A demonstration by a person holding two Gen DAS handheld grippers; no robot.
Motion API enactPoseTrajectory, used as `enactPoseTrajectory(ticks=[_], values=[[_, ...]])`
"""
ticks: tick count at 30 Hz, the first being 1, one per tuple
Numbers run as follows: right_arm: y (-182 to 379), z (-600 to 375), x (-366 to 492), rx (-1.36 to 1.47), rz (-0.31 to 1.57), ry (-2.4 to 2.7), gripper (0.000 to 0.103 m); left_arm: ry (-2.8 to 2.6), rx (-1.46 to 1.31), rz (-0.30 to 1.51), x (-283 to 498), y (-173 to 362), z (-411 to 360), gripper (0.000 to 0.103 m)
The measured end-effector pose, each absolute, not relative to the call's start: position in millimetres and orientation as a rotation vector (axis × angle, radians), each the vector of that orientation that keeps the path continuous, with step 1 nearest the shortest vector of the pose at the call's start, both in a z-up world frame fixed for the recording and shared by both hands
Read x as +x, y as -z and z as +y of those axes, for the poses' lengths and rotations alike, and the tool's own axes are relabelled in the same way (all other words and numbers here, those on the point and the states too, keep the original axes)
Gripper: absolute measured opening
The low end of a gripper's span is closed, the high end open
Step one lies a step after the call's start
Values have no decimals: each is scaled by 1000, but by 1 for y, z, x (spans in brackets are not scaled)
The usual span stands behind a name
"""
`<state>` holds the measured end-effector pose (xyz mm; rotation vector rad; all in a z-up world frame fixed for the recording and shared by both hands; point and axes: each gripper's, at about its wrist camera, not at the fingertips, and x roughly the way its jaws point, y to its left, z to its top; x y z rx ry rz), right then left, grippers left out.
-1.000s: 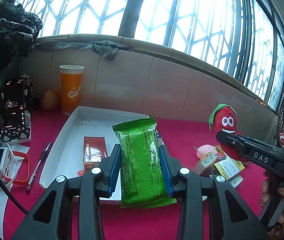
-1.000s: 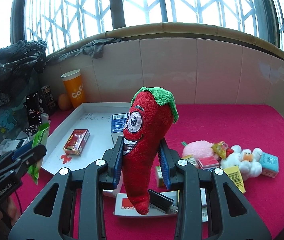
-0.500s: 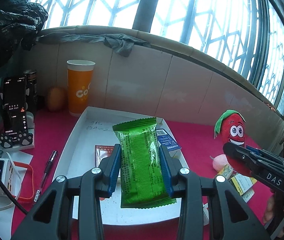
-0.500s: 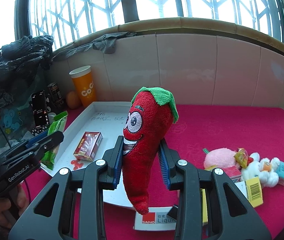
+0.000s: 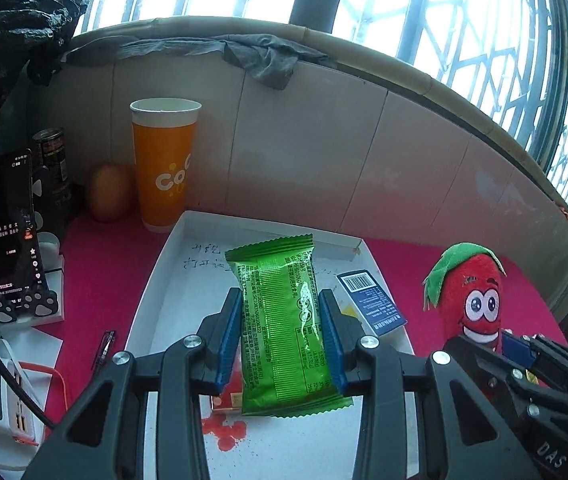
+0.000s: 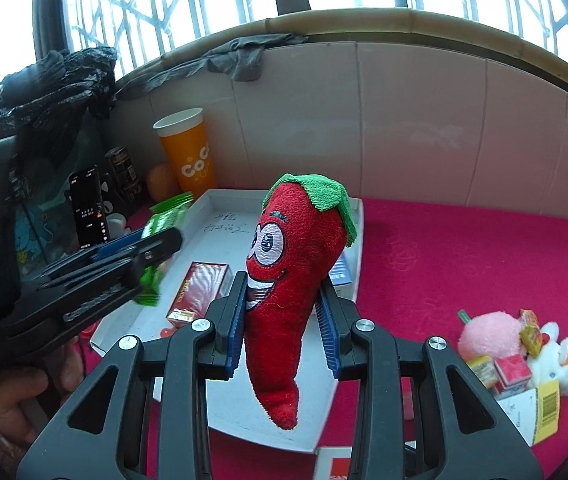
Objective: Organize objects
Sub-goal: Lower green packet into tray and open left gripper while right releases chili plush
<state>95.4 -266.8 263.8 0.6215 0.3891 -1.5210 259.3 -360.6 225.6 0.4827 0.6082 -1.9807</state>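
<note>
I am holding a green snack packet (image 5: pixel 284 320) in my left claw (image 5: pixel 285 340), both blue pads pressing its sides; its small print is too fine for me to read. My right claw (image 6: pixel 282 320) is gripping a red plush chili (image 6: pixel 291 272) with a smiling face and green cap, tip hanging down. Both are hovering over a white tray (image 5: pixel 156 292). In the tray I am seeing a red box (image 6: pixel 200 288) with gold lettering I cannot make out, a blue box (image 5: pixel 371 304) showing a barcode, and handwritten characters on the floor. Beside the tray, small toys and boxes (image 6: pixel 523 356) are lying in a heap on the pink-covered counter (image 6: pixel 463 260). Further back, an orange cup (image 5: pixel 164 168) is reading "CoC", beside a propped phone (image 5: pixel 12 232) and a dark can (image 5: pixel 50 160). Beyond, a tiled wall is rising to latticed windows.
</note>
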Motion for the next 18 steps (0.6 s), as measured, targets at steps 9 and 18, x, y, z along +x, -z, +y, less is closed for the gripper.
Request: enactPoseTrajectory(ticks=[9,18], values=[[-230,-306,119,706,473,1453,32,1977,575,758,251,-210,-414,38],[-216,-307,126,685,472,1470,88,1862,448,642,266,-229,-403,103]])
